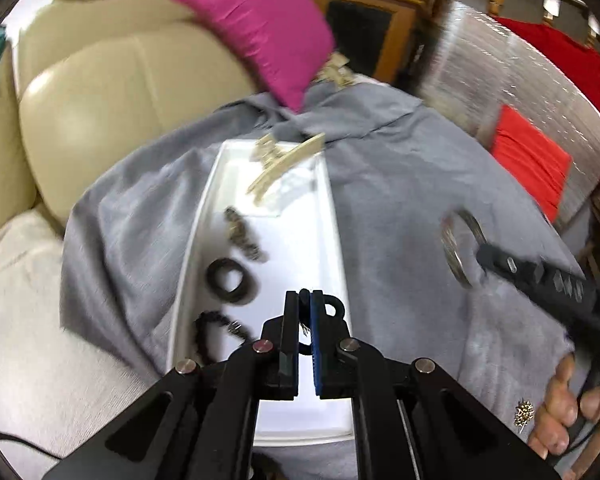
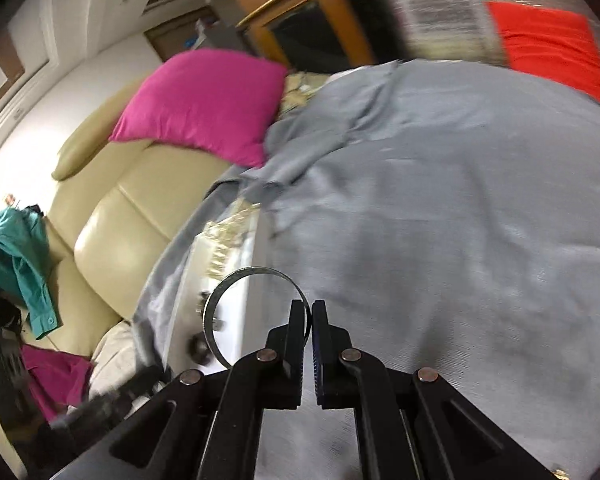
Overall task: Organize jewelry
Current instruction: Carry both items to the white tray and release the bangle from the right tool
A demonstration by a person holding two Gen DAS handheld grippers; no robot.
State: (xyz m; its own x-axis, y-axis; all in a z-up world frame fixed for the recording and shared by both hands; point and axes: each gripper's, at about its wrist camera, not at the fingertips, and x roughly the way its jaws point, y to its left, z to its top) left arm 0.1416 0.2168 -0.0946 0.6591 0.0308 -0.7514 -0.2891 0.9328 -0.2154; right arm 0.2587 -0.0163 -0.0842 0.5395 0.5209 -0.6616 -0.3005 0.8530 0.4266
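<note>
The right hand-held gripper (image 2: 307, 310) is carrying a silver bangle (image 2: 256, 312) clamped in its jaws just right of the white tray (image 1: 204, 216) on the grey blanket (image 1: 400, 200), while the left hand-held gripper (image 1: 305, 300) is pinching a black hair tie (image 1: 332, 306) over the tray's near end; next, probably, each is needing a clear spot inside for release.

Both wrist views angled down, close over grey cloth (image 1: 400, 200), shared white tray (image 1: 196, 240)

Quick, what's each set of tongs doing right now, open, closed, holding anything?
Left tongs: closed on a black hair tie.
Right tongs: closed on a silver bangle.
</note>
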